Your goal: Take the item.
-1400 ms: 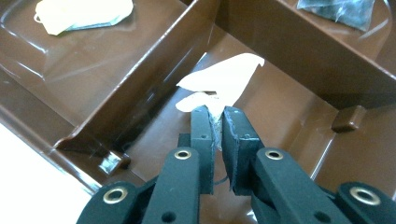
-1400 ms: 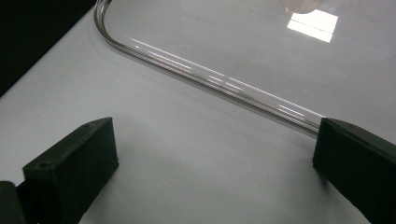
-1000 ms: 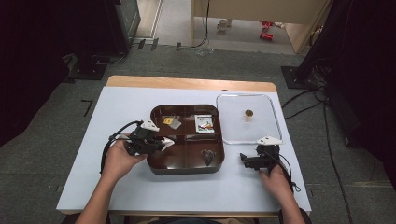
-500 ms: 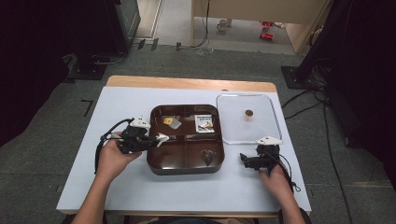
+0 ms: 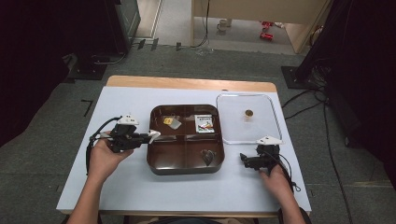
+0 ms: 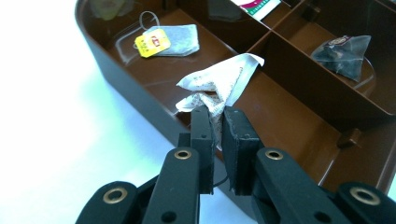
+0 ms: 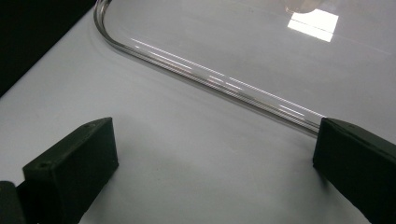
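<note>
— Left gripper view: what do those black jaws have?
— The left gripper (image 6: 214,122) is clamped on a crumpled white packet (image 6: 219,84), held over the left edge of the brown tray (image 6: 116,70), above a tea bag with a yellow tag (image 6: 173,40).
— And the other hand?
— The right gripper (image 5: 247,160) rests on the table (image 5: 121,186), jaws spread wide and empty, just beside the clear lid (image 7: 224,81).

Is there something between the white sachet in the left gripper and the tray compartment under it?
Nothing visible. The left gripper holds the white sachet over the tray edge; the compartment floor below it is bare.
</note>
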The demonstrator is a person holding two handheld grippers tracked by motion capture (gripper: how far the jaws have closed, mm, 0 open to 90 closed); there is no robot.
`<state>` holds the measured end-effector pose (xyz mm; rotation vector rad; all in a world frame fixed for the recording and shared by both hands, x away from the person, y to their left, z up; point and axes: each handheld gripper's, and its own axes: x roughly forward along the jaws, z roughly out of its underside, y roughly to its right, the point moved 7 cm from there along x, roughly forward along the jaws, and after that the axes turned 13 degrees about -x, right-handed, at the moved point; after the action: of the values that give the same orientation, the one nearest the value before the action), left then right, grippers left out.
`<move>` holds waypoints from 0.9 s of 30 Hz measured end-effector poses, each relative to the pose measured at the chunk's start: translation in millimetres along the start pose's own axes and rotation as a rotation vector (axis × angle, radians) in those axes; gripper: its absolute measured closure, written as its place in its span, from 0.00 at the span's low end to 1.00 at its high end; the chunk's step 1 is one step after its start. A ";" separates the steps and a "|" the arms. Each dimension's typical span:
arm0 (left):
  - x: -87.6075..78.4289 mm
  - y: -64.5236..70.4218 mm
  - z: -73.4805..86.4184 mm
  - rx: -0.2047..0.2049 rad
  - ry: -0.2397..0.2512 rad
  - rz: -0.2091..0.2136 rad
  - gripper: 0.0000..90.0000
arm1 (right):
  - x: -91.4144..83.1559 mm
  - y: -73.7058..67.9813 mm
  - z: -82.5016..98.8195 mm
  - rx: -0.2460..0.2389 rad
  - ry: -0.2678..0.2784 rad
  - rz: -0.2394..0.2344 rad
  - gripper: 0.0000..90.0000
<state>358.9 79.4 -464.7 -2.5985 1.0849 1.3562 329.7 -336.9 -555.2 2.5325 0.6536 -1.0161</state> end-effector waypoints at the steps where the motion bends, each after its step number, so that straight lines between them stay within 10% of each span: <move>1: -2.2 -3.2 0.4 -0.009 0.006 -0.004 0.93 | 0.0 0.0 0.0 0.000 0.000 0.000 0.00; 27: -0.8 -58.5 18.9 -0.156 -0.024 -0.085 0.93 | 0.0 0.0 0.0 0.000 0.000 0.000 0.00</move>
<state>379.3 130.2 -492.8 -2.6925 0.8877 1.5052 329.7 -336.9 -555.2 2.5326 0.6538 -1.0163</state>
